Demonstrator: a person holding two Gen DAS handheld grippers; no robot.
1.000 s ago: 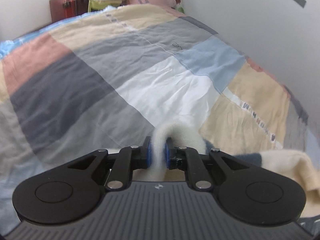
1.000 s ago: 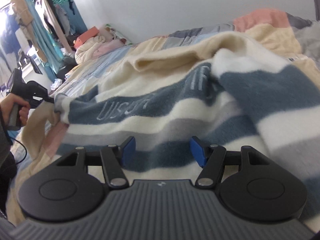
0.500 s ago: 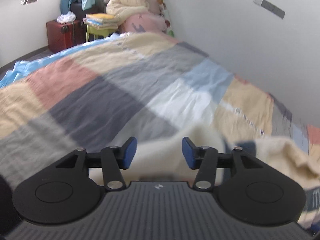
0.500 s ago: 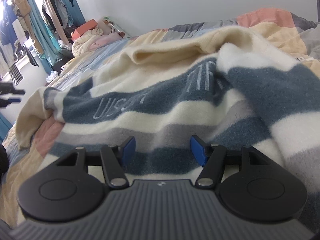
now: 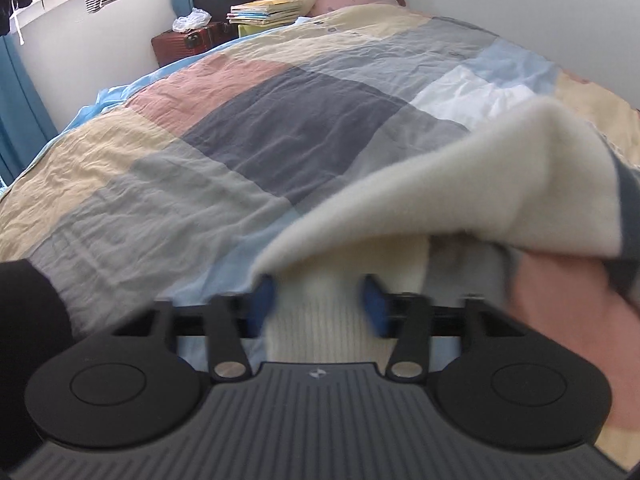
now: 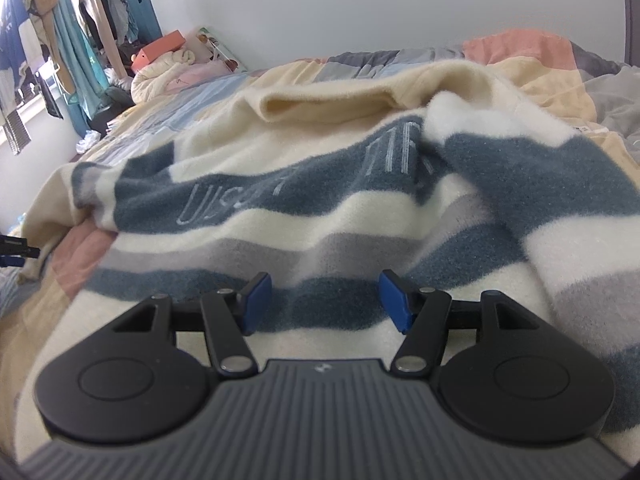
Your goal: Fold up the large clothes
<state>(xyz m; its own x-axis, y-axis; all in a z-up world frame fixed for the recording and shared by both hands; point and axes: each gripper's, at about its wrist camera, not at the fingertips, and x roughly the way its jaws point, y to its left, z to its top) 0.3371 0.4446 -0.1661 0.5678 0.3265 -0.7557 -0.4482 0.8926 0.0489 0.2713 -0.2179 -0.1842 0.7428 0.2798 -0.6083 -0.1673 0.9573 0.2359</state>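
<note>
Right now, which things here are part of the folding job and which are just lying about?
Job:
- striped sweater, its ribbed cuff between the left gripper's closing jaws
- right gripper, open over the sweater
- quilt underneath

Lying about:
- books
- trunk
- hanging clothes
- orange box

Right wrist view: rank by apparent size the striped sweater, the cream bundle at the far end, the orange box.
1. striped sweater, fills most of the frame, though it lies nearest the camera.
2. cream bundle.
3. orange box, smallest.
Both small ones sit far off, so only their apparent size is ranked.
</note>
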